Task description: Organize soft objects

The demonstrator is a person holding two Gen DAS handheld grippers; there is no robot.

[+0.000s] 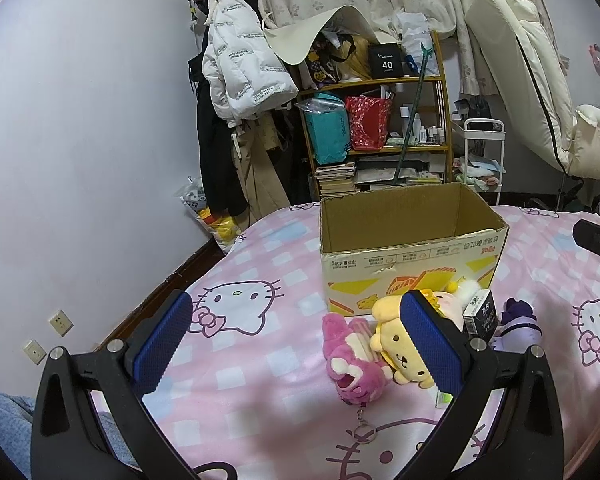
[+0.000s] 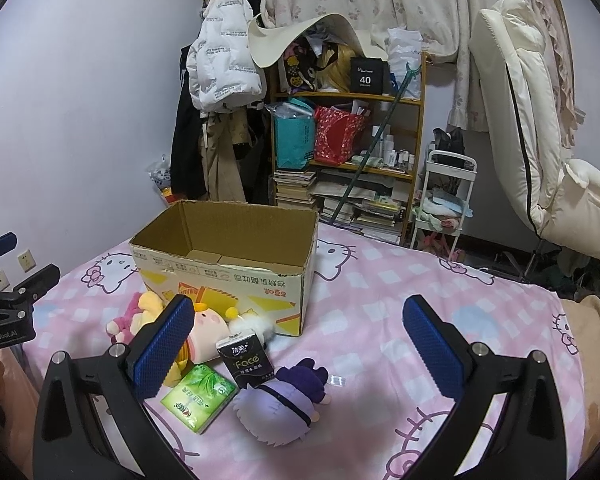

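An open, empty cardboard box (image 1: 412, 256) stands on the pink bed; it also shows in the right wrist view (image 2: 228, 264). In front of it lie a pink plush (image 1: 350, 364), a yellow dog plush (image 1: 400, 344), a pink-faced doll (image 2: 206, 326), a purple plush (image 2: 284, 396), a black tissue pack (image 2: 246, 360) and a green tissue pack (image 2: 198, 398). My left gripper (image 1: 300, 344) is open and empty above the bed, left of the pink plush. My right gripper (image 2: 300, 344) is open and empty above the purple plush. The left gripper also shows at the left edge of the right wrist view (image 2: 4, 312).
The bed has a pink Hello Kitty sheet (image 1: 260, 400). Behind it stand a cluttered wooden shelf (image 1: 380, 128), hanging coats (image 1: 236, 92), a white trolley (image 2: 444, 204) and a cream chair (image 2: 540, 152). A wall runs along the bed's left side.
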